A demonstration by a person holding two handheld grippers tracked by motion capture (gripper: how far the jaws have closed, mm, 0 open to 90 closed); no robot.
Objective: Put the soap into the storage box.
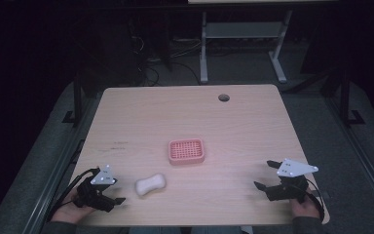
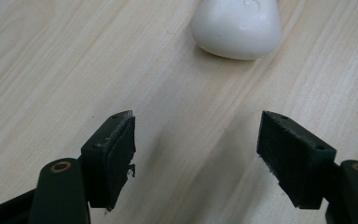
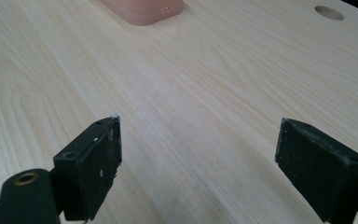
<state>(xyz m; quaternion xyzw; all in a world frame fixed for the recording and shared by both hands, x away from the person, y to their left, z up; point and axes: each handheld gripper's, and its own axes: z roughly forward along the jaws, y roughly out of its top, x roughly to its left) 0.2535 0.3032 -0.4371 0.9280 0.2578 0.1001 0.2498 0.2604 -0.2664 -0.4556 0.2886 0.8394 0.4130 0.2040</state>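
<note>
- Soap (image 1: 150,185) lies on the desk (image 1: 190,117), near the left tool (image 1: 118,200), nothing between its spread jaws
- Right tool (image 1: 265,174) gapes wide, well apart from soap, pink dish (image 1: 186,151) between

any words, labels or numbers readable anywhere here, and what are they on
None can be read.
Table: a small dark mark at the left side of its top, maybe print, too small and blurred to read.
Soap bar: a raised curl at its top edge, cut off by the frame in the left gripper view, not legible.
Pink soap dish: no text visible.
Grey plates on both grippers: holes, no lettering.
</note>
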